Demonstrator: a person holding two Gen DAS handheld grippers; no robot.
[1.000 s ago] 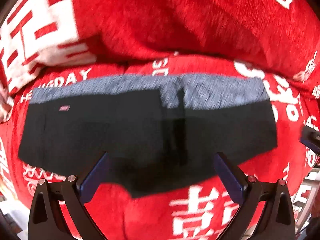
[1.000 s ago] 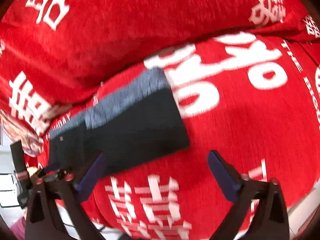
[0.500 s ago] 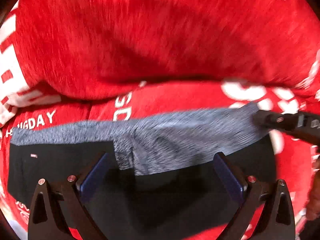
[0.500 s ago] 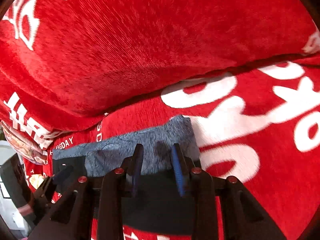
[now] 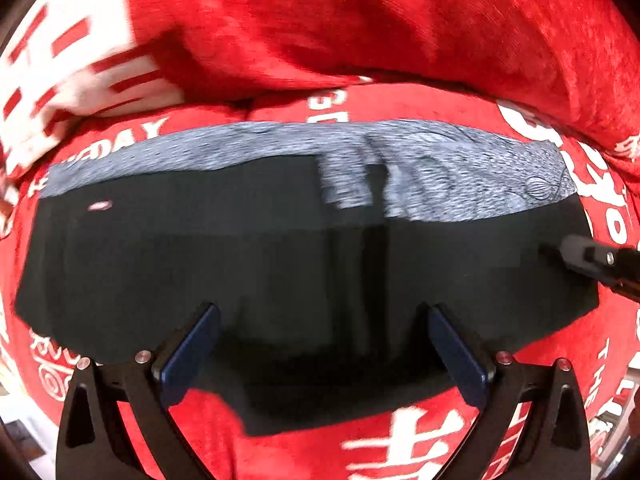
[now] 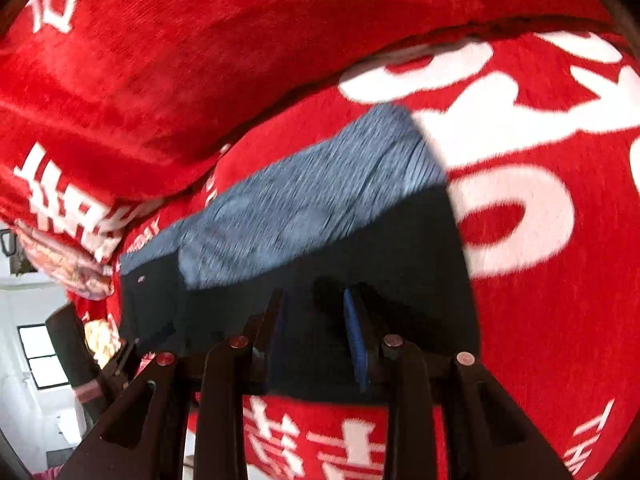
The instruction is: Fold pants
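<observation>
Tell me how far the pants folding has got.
Done: the black pants lie flat on the red blanket, grey waistband at the far edge. No fold shows yet. In hand: the right gripper, jaws nearly closed, is at the pants' right edge; whether it pinches cloth is unclear. The left gripper is wide open above the middle. Left: every fold.

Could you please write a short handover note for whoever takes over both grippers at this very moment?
Left gripper: open wide, holding nothing, over the near hem of the black shorts with a grey heathered waistband.
Right gripper: jaws narrowed with a gap between them, over the shorts' right side; whether cloth is pinched cannot be told.
Shorts lie spread flat on the red plush blanket with white lettering, waistband towards the red cushion.
Done: laid out flat. Left: every fold.
</observation>
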